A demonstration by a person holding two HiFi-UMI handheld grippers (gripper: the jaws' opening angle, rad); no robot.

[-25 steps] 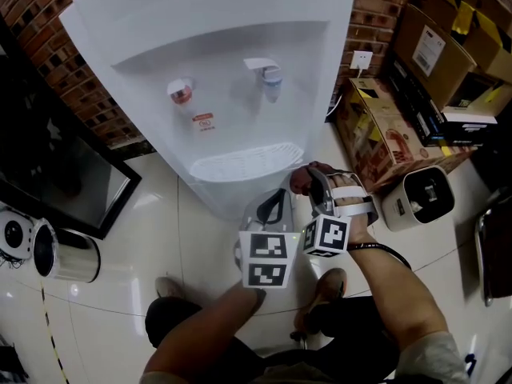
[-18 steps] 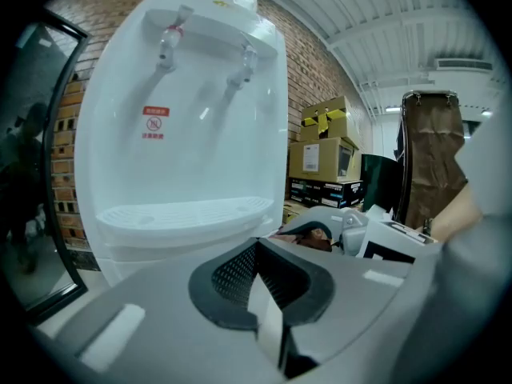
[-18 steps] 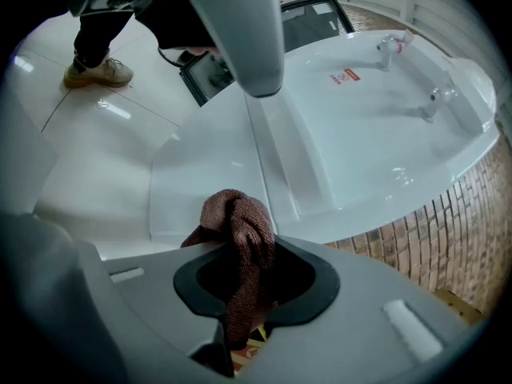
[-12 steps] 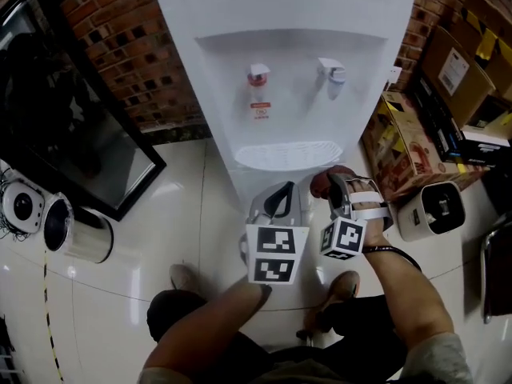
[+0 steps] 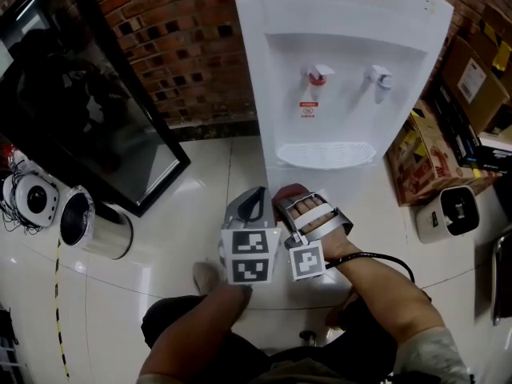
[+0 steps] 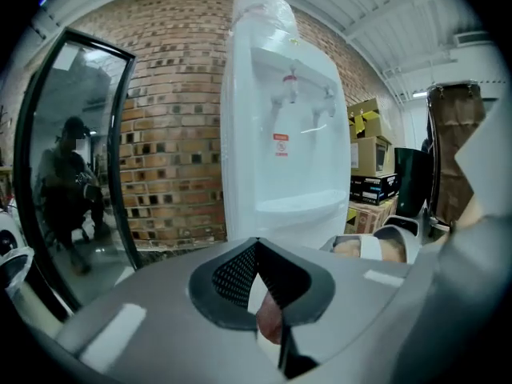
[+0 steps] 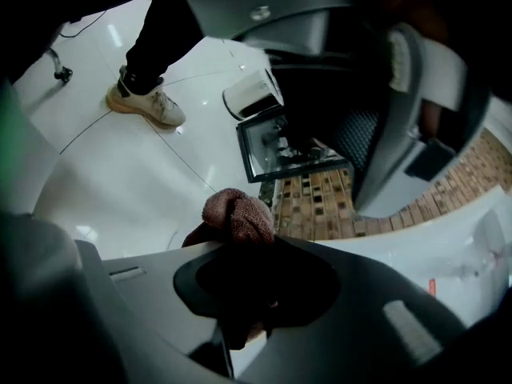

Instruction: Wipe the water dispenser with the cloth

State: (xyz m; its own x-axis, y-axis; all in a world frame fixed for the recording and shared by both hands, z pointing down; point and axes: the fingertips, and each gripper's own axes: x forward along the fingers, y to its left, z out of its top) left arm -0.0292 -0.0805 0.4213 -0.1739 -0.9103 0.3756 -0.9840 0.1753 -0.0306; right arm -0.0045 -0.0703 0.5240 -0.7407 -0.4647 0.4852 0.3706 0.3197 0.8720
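The white water dispenser [image 5: 344,78] stands against the brick wall, with a red tap and a blue tap over its drip tray. In the left gripper view the dispenser [image 6: 280,134] rises straight ahead. My right gripper [image 5: 288,200] is low in front of the dispenser's base, rolled onto its side and shut on a bunched reddish-brown cloth [image 5: 290,192]. In the right gripper view the cloth [image 7: 238,214] bulges out past the jaws. Close on its left, my left gripper [image 5: 256,192] has its jaw tips together [image 6: 256,245] and holds nothing.
A black-framed glass panel [image 5: 104,94] leans on the brick wall at the left. A metal can [image 5: 96,226] and a round white device [image 5: 32,198] lie on the glossy floor below it. Cardboard boxes [image 5: 432,150] and a small white appliance [image 5: 452,210] crowd the dispenser's right side.
Both grippers have swung left across the dispenser's front, staying side by side. The right gripper has rolled over with the cloth still in it. The dispenser now sits further right in view.
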